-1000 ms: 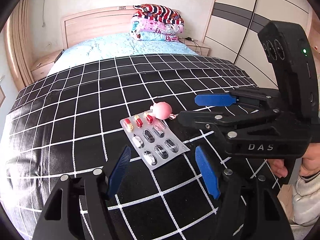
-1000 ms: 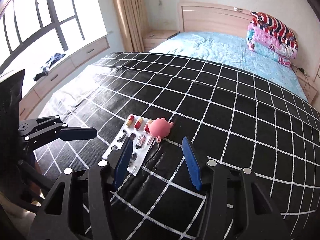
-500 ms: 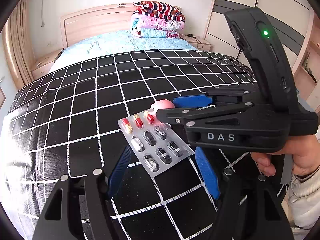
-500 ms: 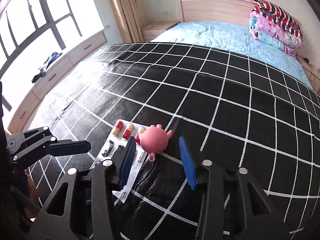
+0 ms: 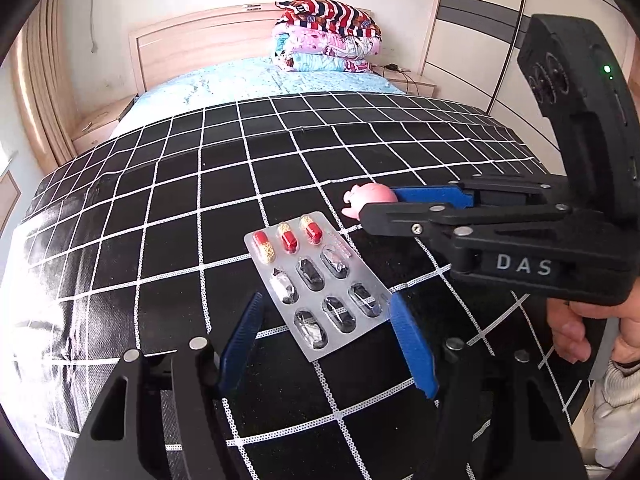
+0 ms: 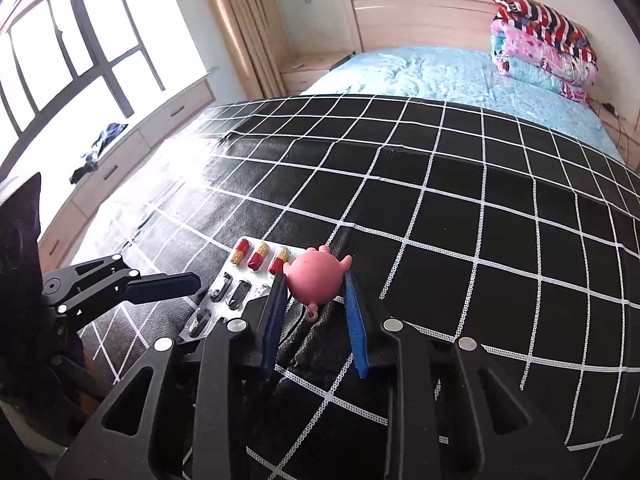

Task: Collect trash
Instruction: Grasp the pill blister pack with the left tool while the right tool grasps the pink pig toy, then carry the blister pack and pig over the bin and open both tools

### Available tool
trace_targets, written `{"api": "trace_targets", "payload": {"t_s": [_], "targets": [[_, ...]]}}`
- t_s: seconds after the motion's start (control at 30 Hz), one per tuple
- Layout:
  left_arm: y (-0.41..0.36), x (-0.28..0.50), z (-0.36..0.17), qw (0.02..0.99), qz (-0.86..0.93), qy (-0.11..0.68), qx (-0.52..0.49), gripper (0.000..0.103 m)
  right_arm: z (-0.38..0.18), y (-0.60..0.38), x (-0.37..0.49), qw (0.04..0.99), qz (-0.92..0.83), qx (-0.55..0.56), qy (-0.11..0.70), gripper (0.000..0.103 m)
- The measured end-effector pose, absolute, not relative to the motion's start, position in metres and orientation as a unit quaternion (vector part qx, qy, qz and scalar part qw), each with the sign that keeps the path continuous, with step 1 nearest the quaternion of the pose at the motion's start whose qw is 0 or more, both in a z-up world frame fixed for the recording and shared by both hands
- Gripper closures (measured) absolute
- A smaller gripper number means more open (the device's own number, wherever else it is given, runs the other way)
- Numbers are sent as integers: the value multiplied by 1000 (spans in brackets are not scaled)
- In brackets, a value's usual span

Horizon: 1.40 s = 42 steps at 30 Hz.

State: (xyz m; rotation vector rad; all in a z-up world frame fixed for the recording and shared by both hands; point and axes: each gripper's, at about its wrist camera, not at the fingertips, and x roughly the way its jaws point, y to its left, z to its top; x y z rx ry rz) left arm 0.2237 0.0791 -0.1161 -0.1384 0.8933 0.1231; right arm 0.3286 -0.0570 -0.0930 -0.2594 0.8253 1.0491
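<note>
While the right hand-held gripper point(image 6: 316, 300) brackets the pink pig toy point(image 6: 316, 280) unclosed and the left hand-held gripper point(image 5: 324, 332) gapes over the near blister pack point(image 5: 320, 280) on the bed point(image 5: 160, 208), closing may drag the touching pack.

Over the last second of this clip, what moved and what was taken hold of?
The right gripper advanced to the pink pig toy and now has a finger on each side of it, jaws narrowed; whether they press it yet is unclear. The left gripper edged forward until its open fingers flank the near end of the pill blister pack. Pack and toy lie where they were on the black grid bedcover.
</note>
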Motion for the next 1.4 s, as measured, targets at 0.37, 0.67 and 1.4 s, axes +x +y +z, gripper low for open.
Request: {"api": "trace_targets", "payload": {"t_s": [0.37, 0.67, 1.4], "targets": [[66, 223, -118, 899, 64, 433, -11, 60, -77, -72, 310, 787, 492, -102, 359, 74], [59, 202, -102, 909, 57, 413, -1, 61, -66, -88, 292, 794, 494, -101, 339, 74], [4, 102, -52, 935, 9, 353, 36, 61, -45, -146, 204, 799, 514, -113, 290, 74]]}}
